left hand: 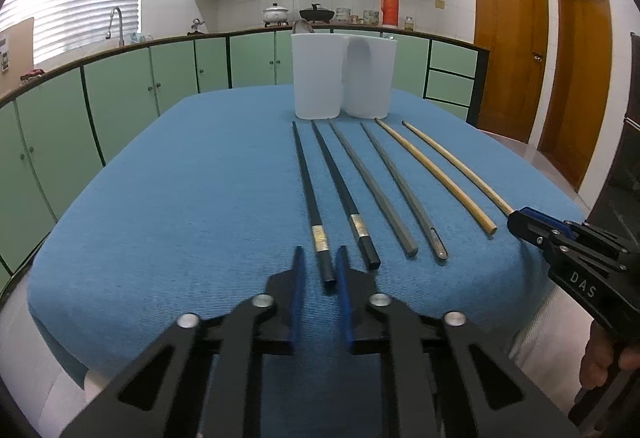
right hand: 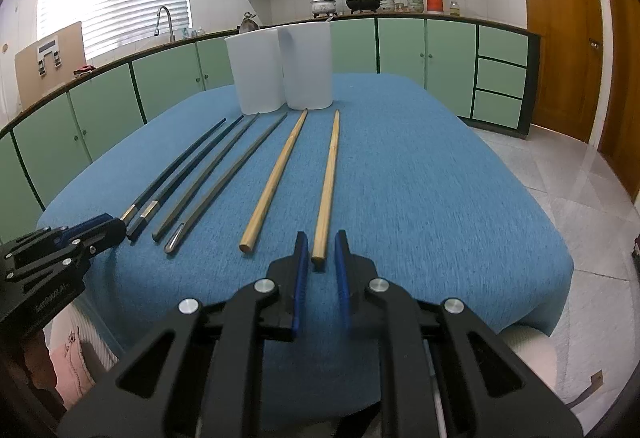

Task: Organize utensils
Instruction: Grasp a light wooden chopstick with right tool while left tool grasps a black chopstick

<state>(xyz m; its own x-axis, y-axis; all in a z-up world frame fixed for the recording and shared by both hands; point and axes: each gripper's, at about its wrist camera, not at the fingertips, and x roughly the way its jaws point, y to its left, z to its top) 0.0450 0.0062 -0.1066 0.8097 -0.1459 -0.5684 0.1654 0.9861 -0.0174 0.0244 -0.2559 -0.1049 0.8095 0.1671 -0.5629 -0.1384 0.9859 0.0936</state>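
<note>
Jaws, left gripper: spread, straddling the near end of the leftmost black chopstick, not yet closed on it.
Jaws, right gripper: spread, set either side of the near end of the rightmost wooden chopstick, no pinch.
Utensils: six chopsticks lie in a fan on the blue tablecloth, tips toward 12 o'clock; black pair at 11, grey pair centre, wooden pair at 1 in the left wrist view.
Holder: white two-compartment container stands at 12 o'clock, just beyond the tips.
Step, as I judge it: lining up the first grasps.
Next move: close on each stick's end, lift, tip it upright into a compartment.
Hard to make out: compartment interiors are hidden; a dark shape shows faintly through the right wall.
</note>
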